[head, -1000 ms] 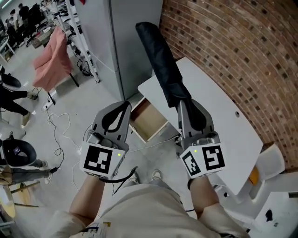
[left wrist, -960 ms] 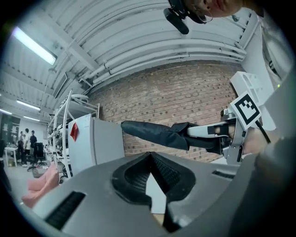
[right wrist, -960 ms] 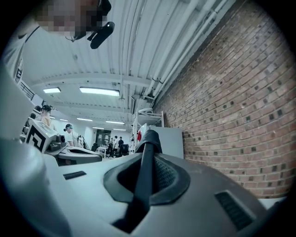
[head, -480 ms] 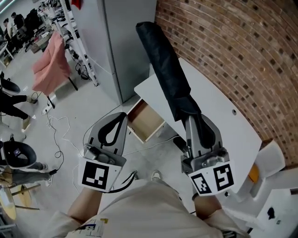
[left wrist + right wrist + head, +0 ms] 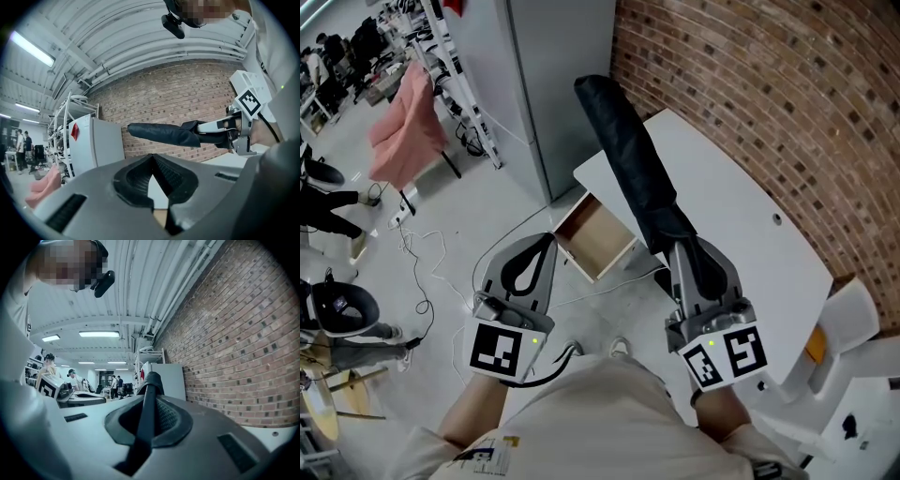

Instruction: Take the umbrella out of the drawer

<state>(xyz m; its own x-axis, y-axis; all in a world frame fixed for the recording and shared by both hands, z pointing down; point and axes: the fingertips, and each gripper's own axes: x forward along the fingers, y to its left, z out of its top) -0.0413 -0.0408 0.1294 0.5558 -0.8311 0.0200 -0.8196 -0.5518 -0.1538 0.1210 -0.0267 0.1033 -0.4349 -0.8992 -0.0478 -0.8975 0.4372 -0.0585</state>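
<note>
Right gripper (image 5: 677, 246) pinches the folded black fabric umbrella (image 5: 626, 155) by its near end, level above the white table's (image 5: 741, 225) left edge, clear of the open light-wood drawer (image 5: 598, 242) below. Left gripper (image 5: 546, 240): jaws pressed together, empty, beside the drawer.

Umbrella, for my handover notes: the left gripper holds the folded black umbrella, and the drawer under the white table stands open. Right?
Wrong gripper: the right gripper holds the umbrella; the left gripper is shut on nothing. The head view shows it. The drawer under the white table does stand open.
</note>
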